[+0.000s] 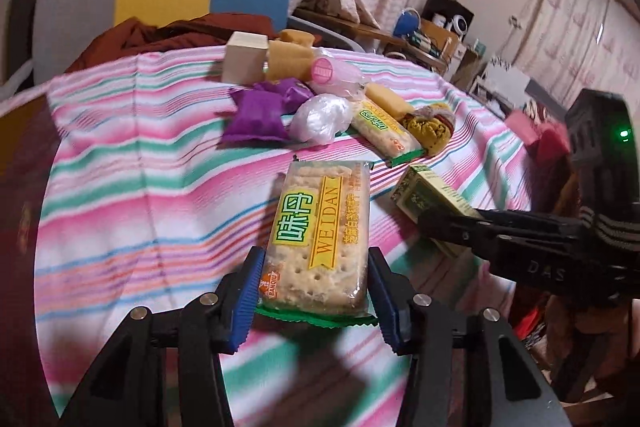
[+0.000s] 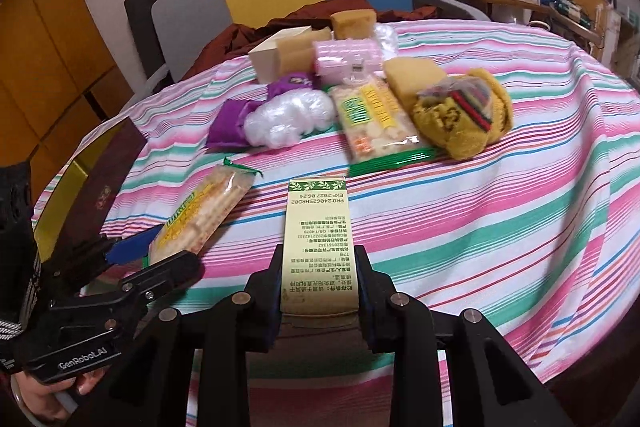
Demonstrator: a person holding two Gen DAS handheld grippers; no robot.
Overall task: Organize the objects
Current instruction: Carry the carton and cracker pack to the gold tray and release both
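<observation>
Two grippers, each with a packet over the striped tabletop [image 1: 120,155].

Left wrist view: the left gripper [image 1: 314,291] has its jaws clenched on the near end of a cracker pack [image 1: 320,231], which reaches forward between them; ahead lie a purple bag [image 1: 256,119] and a second cracker pack [image 1: 384,127]; to the right the right gripper [image 1: 448,227] grasps a green box [image 1: 428,195].
Right wrist view: the right gripper's jaws clamp the green box's near end, the box pointing ahead; the left gripper is to the left with its cracker pack.

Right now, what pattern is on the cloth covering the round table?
Striped tablecloth: pink, green and white bands with thin blue and red lines, clearest in the right wrist view.
</observation>
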